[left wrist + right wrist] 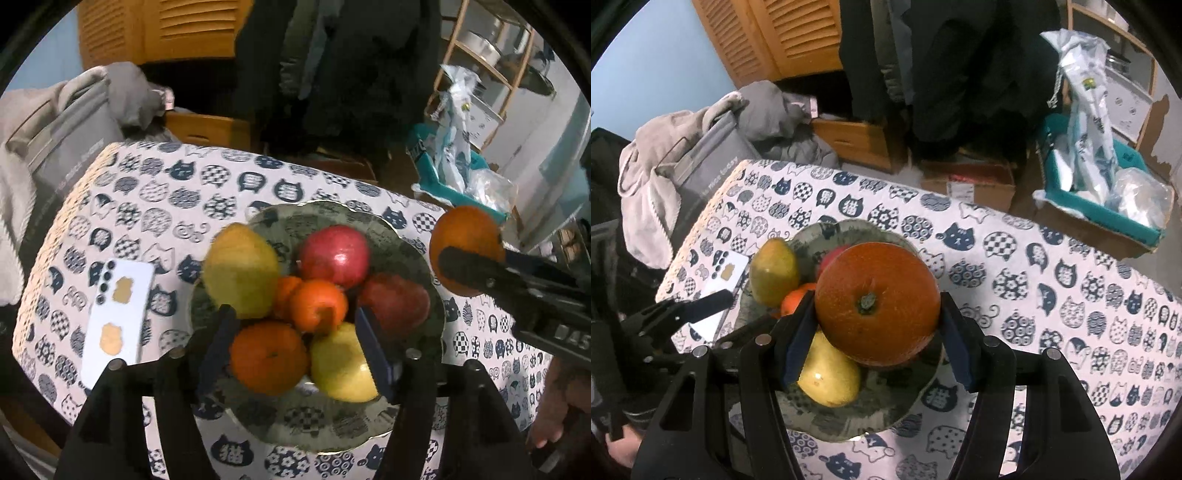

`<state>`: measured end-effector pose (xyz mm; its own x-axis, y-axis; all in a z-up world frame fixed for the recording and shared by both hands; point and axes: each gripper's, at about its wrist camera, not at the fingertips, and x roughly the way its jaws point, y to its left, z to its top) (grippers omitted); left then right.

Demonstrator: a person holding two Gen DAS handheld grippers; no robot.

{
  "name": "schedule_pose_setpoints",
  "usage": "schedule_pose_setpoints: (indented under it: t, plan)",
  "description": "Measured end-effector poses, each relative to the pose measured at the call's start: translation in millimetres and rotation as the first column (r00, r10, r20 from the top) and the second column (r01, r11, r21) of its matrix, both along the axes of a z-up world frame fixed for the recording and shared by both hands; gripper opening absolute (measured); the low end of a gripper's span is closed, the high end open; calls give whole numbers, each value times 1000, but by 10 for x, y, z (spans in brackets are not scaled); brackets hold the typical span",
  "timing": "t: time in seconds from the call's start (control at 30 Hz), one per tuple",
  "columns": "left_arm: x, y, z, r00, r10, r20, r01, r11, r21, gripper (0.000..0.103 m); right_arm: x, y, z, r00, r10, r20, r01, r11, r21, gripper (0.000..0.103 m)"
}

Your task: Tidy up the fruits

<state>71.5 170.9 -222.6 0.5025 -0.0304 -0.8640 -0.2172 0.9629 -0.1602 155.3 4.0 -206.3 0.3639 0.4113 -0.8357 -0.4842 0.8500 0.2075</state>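
Observation:
A clear glass dish [332, 206] on the cat-print tablecloth holds a yellow-green pear [240, 269], two red apples [334, 254], small tangerines [317, 304], an orange [267, 356] and a yellow fruit [341, 363]. My left gripper [293, 312] hangs open over the dish. The orange and the yellow fruit lie between its fingers, resting in the pile. My right gripper [878, 299] is shut on a large orange [877, 304], stem toward the camera, above the dish's [849, 424] right side. From the left wrist view that orange [467, 251] hovers beyond the rim.
A white phone [118, 314] lies face down left of the dish. A grey bag [701, 166] and clothes sit past the table's left edge. Cardboard boxes [967, 184] and a teal box [1100, 210] of plastic bags stand on the floor behind. A hand [554, 424] is at bottom right.

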Motion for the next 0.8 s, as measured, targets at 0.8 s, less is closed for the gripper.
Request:
schedule_pose_setpoints:
  t: [0.8]
  plan:
    - [-288, 400, 192, 994, 105, 26, -105, 994, 21, 76, -96, 515, -313, 991, 108, -76, -113, 991, -70, 75]
